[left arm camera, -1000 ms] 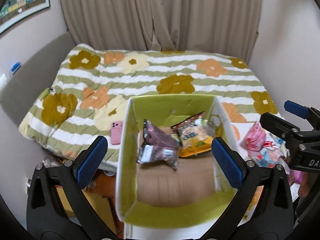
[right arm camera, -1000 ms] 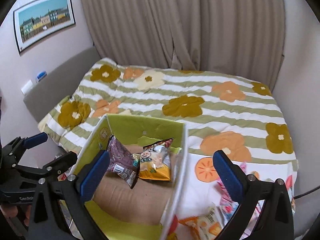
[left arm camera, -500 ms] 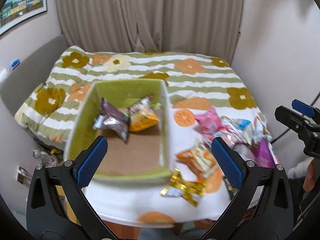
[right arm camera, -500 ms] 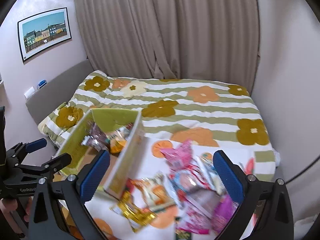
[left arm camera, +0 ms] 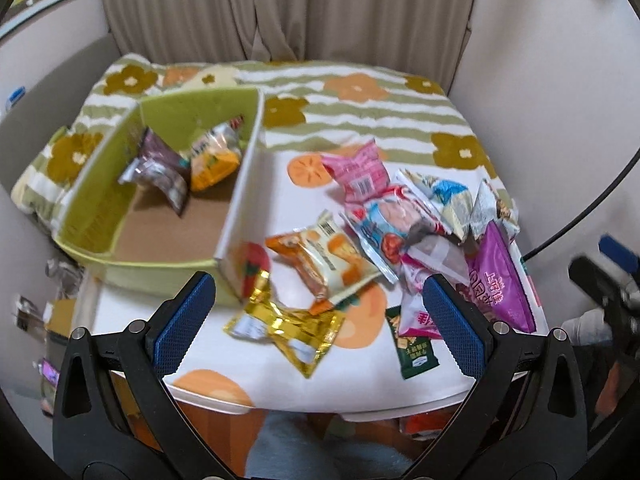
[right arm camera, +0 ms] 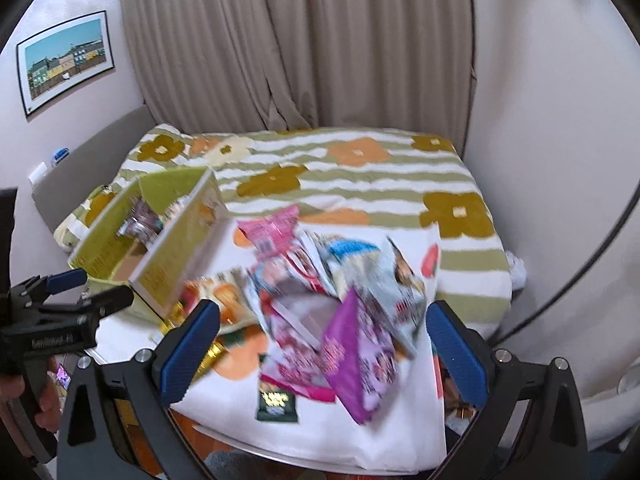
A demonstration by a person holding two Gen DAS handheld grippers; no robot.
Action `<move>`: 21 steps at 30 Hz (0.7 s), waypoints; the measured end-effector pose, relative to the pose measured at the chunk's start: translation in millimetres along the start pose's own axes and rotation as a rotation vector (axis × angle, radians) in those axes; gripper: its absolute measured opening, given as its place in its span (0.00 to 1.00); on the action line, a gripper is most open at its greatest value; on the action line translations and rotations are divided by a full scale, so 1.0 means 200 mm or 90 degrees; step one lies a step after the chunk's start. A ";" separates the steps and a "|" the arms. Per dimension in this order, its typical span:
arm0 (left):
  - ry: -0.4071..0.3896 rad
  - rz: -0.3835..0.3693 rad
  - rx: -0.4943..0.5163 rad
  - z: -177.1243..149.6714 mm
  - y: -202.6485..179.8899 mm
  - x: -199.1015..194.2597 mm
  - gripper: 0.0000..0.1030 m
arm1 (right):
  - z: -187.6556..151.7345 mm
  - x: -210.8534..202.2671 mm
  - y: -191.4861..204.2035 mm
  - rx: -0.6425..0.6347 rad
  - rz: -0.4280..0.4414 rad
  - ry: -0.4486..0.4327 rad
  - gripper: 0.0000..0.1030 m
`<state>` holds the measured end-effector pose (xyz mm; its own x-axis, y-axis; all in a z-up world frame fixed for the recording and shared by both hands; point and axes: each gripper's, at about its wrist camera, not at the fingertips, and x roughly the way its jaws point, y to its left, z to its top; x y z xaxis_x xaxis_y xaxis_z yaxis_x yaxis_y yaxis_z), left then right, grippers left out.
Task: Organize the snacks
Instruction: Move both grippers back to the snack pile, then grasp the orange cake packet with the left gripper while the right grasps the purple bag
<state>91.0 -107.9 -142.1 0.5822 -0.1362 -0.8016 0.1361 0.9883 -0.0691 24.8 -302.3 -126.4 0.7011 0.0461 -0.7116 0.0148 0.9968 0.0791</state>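
Both views had shifted right off the green box; the gold packet lay between the left gripper's wide jaws, the purple bag between the right gripper's wide jaws.

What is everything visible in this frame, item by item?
Box: one, green-lined, left on the table.
Packets in box: two, brown and orange-yellow, at its far end.
Loose packets: about nine, mixed colours, piled right of the box; gold one and dark green one nearest.
Tablecloth: one, white with orange prints.
Bed: one, green-striped floral cover, behind.
Curtain: beige.
Picture: one, left wall.
Left gripper, right gripper: both open, empty.
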 end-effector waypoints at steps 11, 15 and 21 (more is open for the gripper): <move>0.051 0.031 -0.016 0.00 -0.11 0.48 1.00 | -0.24 0.25 -0.13 0.050 -0.011 0.060 1.00; 0.068 0.046 -0.037 0.03 -0.10 0.66 1.00 | -0.30 0.34 -0.13 0.060 -0.012 0.075 1.00; 0.099 0.073 -0.034 0.05 -0.10 0.85 0.96 | -0.36 0.44 -0.12 0.056 -0.022 0.088 1.00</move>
<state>196.6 -151.8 -271.2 0.4597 -0.0147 -0.8879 0.0317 0.9995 -0.0001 34.7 -317.1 -242.2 0.5942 0.0272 -0.8039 0.1028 0.9887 0.1095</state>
